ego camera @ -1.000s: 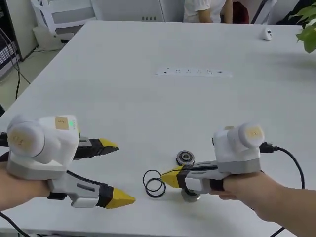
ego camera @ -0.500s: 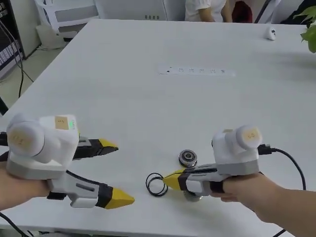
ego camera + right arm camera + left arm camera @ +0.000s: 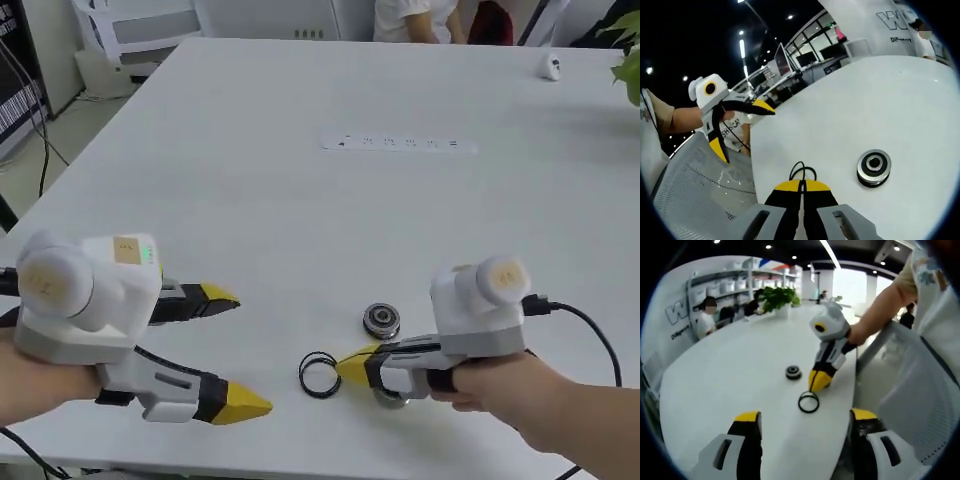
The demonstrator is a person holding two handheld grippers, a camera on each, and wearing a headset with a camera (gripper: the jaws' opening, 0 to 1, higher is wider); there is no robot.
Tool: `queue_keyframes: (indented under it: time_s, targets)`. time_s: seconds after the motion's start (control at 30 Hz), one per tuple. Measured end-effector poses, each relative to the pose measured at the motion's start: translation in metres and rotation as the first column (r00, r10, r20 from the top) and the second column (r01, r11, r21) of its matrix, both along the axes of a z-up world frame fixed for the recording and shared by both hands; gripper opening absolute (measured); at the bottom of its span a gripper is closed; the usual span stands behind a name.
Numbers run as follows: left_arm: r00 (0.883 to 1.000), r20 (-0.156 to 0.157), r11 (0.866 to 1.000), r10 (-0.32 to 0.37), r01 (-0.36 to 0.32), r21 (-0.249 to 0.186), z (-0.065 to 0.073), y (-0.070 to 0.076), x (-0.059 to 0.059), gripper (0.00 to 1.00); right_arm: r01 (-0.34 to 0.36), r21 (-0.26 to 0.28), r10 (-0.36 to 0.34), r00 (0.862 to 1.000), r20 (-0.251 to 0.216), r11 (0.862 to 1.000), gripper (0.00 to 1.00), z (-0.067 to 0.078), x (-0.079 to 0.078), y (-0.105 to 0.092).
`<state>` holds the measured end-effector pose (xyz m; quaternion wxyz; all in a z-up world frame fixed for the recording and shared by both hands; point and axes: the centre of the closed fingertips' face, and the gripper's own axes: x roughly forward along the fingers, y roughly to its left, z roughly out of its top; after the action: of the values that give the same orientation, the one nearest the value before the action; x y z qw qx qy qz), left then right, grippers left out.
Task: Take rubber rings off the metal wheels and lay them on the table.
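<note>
Left hand-held gripper [image 3: 246,352] gapes, right hand-held gripper [image 3: 345,365] closed by rings [image 3: 318,373] (wall [image 3: 875,30] "W", perhaps)

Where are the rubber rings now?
In the head view the rubber rings lie at the right gripper's tip, left of the metal wheel.

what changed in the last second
Very little. The right gripper, shut, sank slightly and drew back toward the person, its tip beside the rubber rings on the table. The rings, the metal wheel and the open left gripper stayed put.
</note>
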<state>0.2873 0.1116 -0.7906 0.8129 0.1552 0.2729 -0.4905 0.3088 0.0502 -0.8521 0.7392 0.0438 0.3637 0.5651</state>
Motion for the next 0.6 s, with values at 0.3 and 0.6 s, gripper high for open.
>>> queue_keyframes:
  time_s: [0.3, 0.6]
  targets:
    - [1.0, -0.009, 1.0, -0.007, 0.007, 0.006, -0.0017, -0.0014, 0.0008, 0.72, -0.002, -0.01, 0.002, 1.0, 0.015, 1.0, 0.02, -0.0006, 0.0009, -0.0017]
    - [1.0, -0.015, 1.0, -0.02, 0.021, 0.011, -0.0022, -0.0035, -0.0006, 0.72, -0.024, -0.02, 0.025, 0.999, 0.036, 1.0, 0.11, 0.0015, -0.003, 0.0]
